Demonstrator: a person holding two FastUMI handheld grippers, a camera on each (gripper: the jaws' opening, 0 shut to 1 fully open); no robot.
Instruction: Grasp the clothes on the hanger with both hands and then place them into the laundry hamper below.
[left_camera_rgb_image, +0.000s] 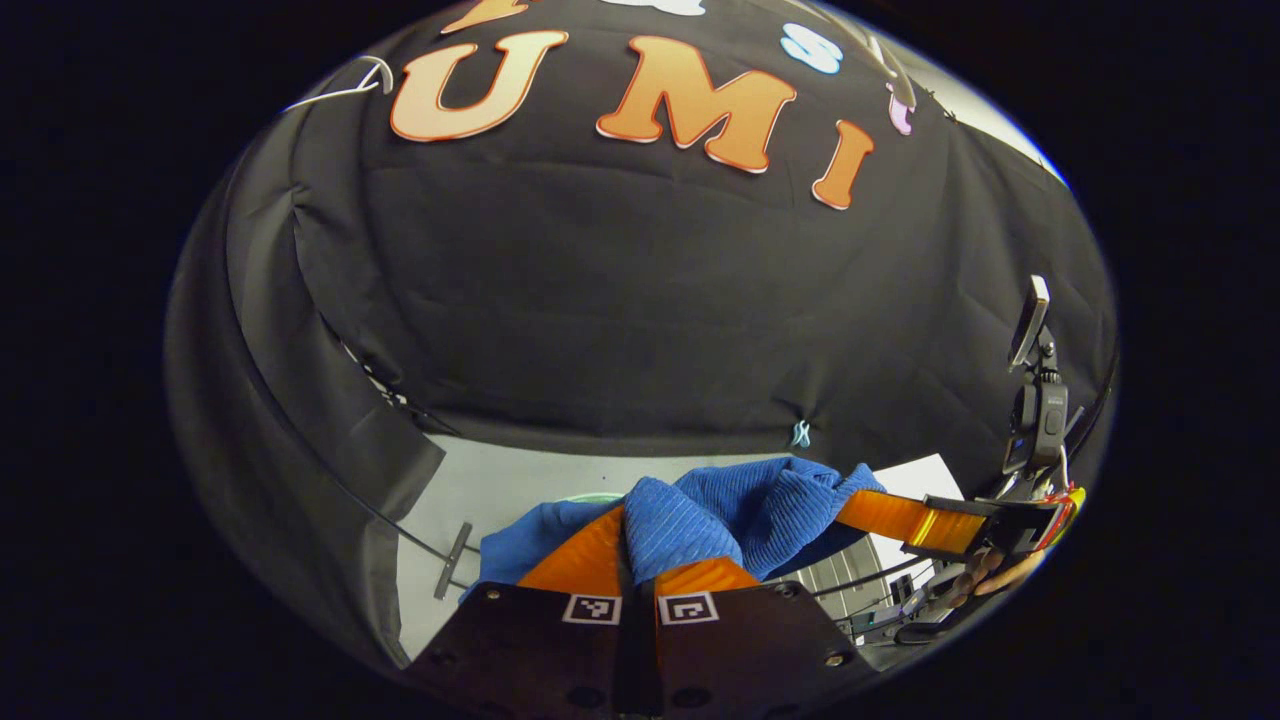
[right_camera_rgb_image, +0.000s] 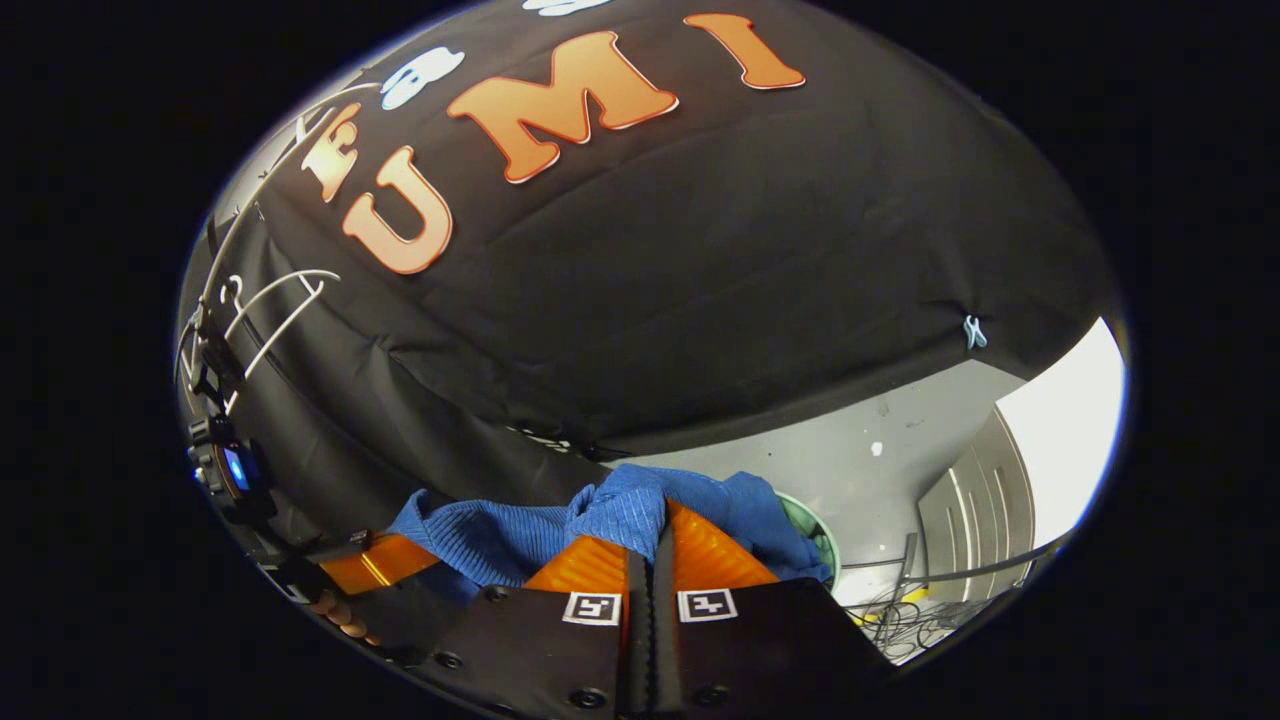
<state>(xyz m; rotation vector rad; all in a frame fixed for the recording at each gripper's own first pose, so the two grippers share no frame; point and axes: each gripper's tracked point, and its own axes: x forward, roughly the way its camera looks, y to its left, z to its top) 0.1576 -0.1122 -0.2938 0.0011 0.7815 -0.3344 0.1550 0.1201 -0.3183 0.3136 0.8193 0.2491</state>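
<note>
A blue ribbed garment (left_camera_rgb_image: 730, 510) hangs bunched between the two grippers. My left gripper (left_camera_rgb_image: 632, 560), with orange fingers, is shut on one fold of it at the bottom of the left gripper view. Farther right there, the right gripper (left_camera_rgb_image: 858, 502) pinches the other end, a hand (left_camera_rgb_image: 990, 572) behind it. In the right gripper view my right gripper (right_camera_rgb_image: 655, 535) is shut on the blue garment (right_camera_rgb_image: 620, 512), and the left gripper (right_camera_rgb_image: 385, 562) holds it at lower left. The hamper's green rim (right_camera_rgb_image: 818, 535) peeks out just below and right of the cloth. A white hanger (right_camera_rgb_image: 280, 300) hangs bare at upper left.
Grey floor (right_camera_rgb_image: 900, 440) lies beneath the booth's black wall. A ribbed metal cabinet (right_camera_rgb_image: 975, 510) and loose cables (right_camera_rgb_image: 900, 612) are at the right. A camera on a mount (left_camera_rgb_image: 1035, 400) stands above the right gripper. A small metal bracket (left_camera_rgb_image: 452, 560) sits low on the left.
</note>
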